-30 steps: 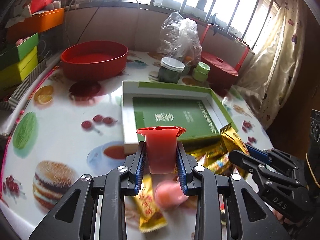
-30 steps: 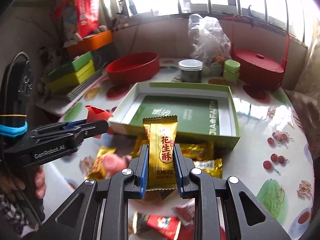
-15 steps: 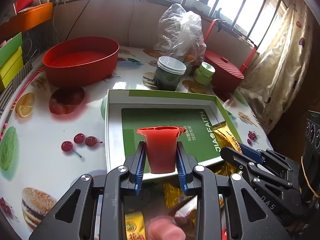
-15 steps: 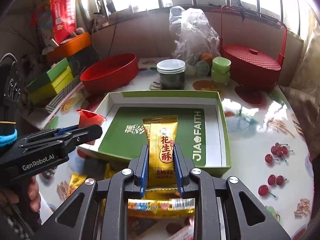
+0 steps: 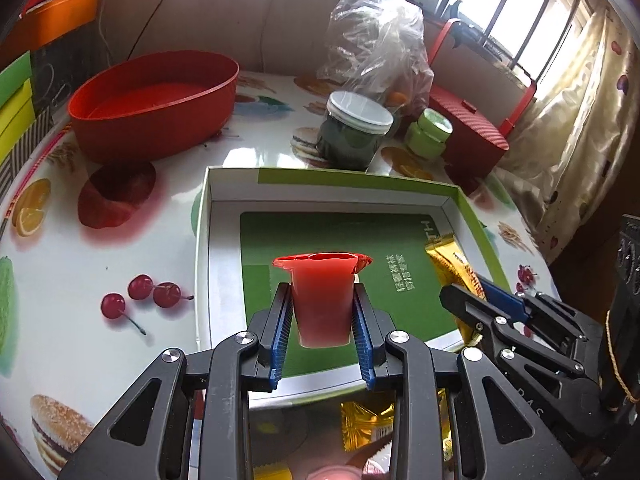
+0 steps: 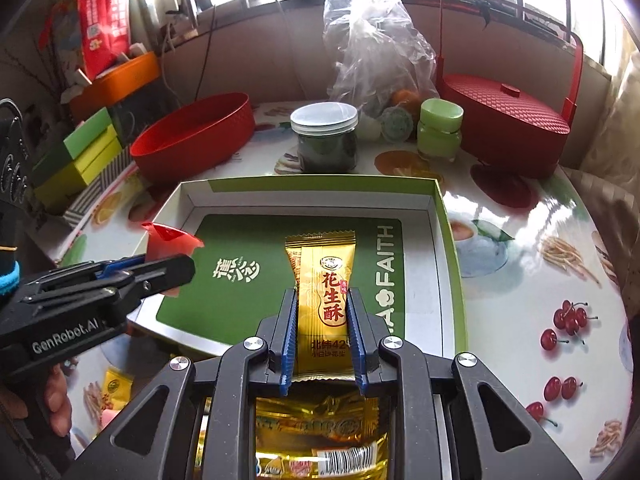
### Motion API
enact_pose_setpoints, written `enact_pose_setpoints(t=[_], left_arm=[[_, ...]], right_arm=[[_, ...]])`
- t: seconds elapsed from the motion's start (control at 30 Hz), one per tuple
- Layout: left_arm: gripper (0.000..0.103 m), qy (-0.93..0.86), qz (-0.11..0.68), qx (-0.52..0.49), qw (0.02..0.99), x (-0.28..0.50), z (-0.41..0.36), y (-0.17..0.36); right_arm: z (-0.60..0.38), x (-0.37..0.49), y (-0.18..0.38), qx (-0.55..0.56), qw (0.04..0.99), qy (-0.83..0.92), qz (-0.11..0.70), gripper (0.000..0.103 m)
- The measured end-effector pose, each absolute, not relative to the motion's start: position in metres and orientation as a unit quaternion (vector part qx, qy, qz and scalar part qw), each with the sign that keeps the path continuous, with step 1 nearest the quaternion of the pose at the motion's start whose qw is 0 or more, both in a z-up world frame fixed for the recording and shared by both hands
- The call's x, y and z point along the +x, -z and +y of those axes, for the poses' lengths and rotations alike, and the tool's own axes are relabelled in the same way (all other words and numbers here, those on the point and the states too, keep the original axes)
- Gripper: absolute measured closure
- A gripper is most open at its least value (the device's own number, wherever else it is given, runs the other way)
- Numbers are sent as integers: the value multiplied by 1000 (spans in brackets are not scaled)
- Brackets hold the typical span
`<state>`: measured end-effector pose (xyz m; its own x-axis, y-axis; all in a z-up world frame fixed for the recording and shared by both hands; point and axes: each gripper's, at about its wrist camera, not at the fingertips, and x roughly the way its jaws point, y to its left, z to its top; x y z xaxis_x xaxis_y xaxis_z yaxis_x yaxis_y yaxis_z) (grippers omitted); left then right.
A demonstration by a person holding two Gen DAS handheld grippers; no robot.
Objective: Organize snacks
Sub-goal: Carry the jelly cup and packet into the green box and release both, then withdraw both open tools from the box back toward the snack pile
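Observation:
My left gripper (image 5: 322, 320) is shut on a red jelly cup (image 5: 321, 296) and holds it upright over the near part of the green and white box (image 5: 224, 200). My right gripper (image 6: 322, 316) is shut on a gold peanut candy packet (image 6: 323, 288) and holds it over the same box (image 6: 438, 216), right of its middle. The left gripper with the cup (image 6: 168, 240) shows at the left of the right wrist view. The right gripper with the packet (image 5: 452, 264) shows at the right of the left wrist view.
Loose gold snack packets (image 6: 320, 432) lie on the table in front of the box. Behind the box stand a red bowl (image 5: 156, 108), a dark jar with a white lid (image 5: 354, 136), a small green jar (image 5: 430, 134), a plastic bag (image 5: 376, 48) and a red lidded basket (image 6: 504, 120).
Both grippers have moved forward with their snacks, from above the loose packets at the table's front to over the box.

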<state>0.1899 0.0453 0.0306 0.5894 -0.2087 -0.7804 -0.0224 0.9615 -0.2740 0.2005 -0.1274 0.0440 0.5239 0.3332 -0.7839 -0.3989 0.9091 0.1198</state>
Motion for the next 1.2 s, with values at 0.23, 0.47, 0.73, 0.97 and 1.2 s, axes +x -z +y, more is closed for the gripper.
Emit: enact_pose_setpoints(t=[0.23,0.47,0.73,0.97,1.2], left_arm=[[73,48,462,-131,876,195,45,-22],[73,46,462,-136,875,196,46,-22],[73,42,468,-135,873,198,46,-20],[71,42,468,-131,873,194,44,-22],[64,48,454,-128,881,180,40,-36]], right_arm=[[-120,207,-35,-52,867,-209,449,81],[-119,209,-28,-53,862,-212,457,81],[-118,209,-26,-57,863,-207,457,78],[-123,206,-33,-48,869,-198,450,72],[-131,196,-43,-38,876,-193,441,70]])
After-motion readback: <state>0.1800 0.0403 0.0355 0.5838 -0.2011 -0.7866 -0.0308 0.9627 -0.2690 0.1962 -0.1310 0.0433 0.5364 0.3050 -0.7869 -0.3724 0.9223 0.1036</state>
